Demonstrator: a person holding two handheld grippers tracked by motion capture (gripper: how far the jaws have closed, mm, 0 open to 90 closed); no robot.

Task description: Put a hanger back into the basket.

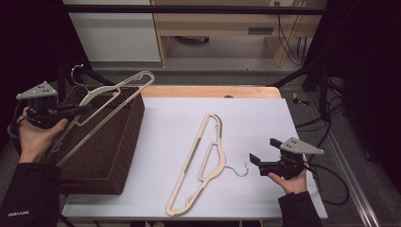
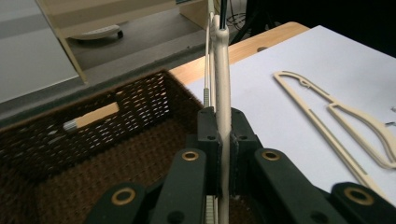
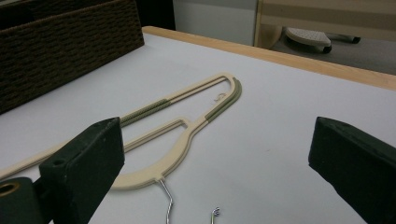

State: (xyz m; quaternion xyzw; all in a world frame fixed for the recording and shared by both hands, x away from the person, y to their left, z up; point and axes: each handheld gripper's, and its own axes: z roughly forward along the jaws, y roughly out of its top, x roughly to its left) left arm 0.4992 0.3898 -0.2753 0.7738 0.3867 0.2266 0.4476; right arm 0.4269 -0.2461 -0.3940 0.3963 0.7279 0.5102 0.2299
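Left tongs (image 1: pixel 71 111) clamp one hanger (image 1: pixel 113 90) over the wicker basket (image 1: pixel 125 142) — lower it flat; right tongs (image 1: pixel 257 161) gape beside the table's hanger (image 1: pixel 198 161).

The high view looks down and forward over the tabletop (image 1: pixel 255 118). Each gripper view sits close behind its tongs; both share the flat hanger (image 2: pixel 327 116) (image 3: pixel 187 130) (image 1: pixel 201 161).

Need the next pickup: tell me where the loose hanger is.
The hanger lies flat mid-table in the high view, right of the basket, its hook toward the open right gripper.
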